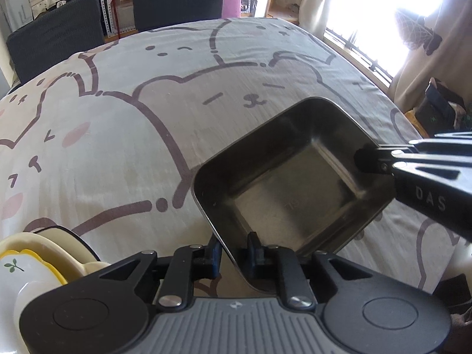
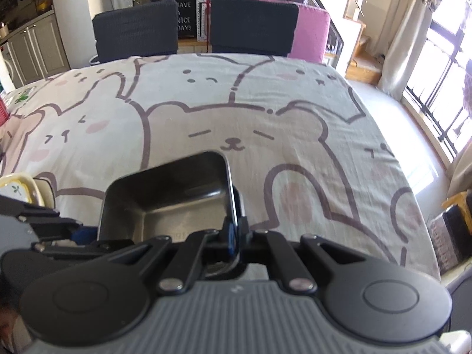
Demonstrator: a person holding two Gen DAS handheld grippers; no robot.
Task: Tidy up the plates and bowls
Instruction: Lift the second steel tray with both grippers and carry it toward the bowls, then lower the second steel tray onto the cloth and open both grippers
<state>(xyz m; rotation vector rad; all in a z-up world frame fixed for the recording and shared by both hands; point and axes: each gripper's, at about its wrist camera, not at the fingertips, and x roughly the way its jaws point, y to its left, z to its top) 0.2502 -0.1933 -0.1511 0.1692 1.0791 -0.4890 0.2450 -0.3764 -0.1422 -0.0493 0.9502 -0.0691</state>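
A square steel tray [image 1: 295,194] sits low over the bear-print tablecloth [image 1: 118,147], and I cannot tell whether it touches the cloth. My left gripper [image 1: 236,253] straddles the tray's near rim. A gap shows beside the rim, so its jaws are open and not pressing. My right gripper [image 2: 236,233] is shut on the tray's right wall, seen from the left wrist view as a black arm [image 1: 361,159] clamped on that rim. In the right wrist view the tray [image 2: 165,206] lies just ahead and to the left, with the left gripper [image 2: 59,227] at its far-left side.
A stack of cream and yellow dishes [image 1: 35,259] stands at the table's near left, also seen as dishes [image 2: 17,188] in the right wrist view. Two dark chairs [image 2: 253,26] and a pink one stand at the far edge. A window is on the right.
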